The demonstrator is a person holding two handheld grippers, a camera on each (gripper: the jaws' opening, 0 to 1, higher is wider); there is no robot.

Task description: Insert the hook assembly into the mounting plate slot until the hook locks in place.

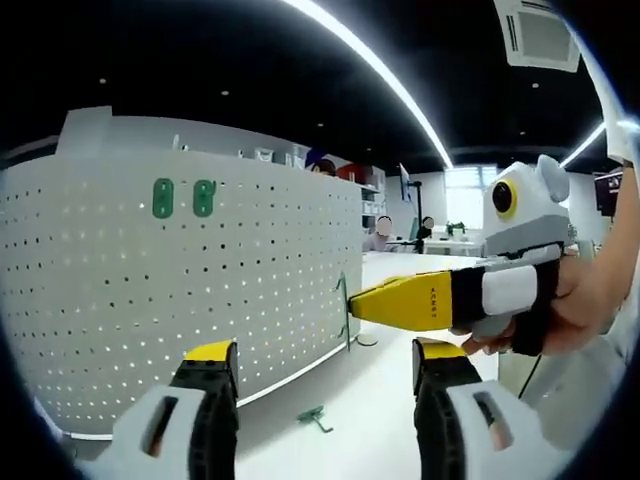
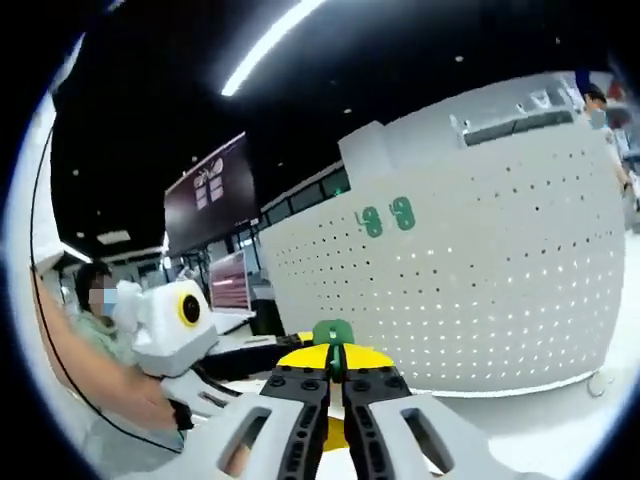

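Left gripper [image 1: 325,365]: jaws spread wide, nothing between them, aimed at a white perforated pegboard [image 1: 150,290] standing upright on the white table [image 1: 390,400]. Right gripper [image 2: 336,378]: jaws pressed together on a green hook [image 2: 333,333], and in the left gripper view its yellow tips hold that hook against the board's edge at 3 o'clock. Two green plates [image 1: 183,198] sit side by side on the board at 11 o'clock; a second green hook [image 1: 316,417] lies flat on the table at 6 o'clock

One white pegboard [image 1: 180,280]; two green hooks mounted [image 1: 163,197] [image 1: 204,197], one loose [image 1: 318,417] on table by board's lower edge, one gripped [image 2: 333,332].
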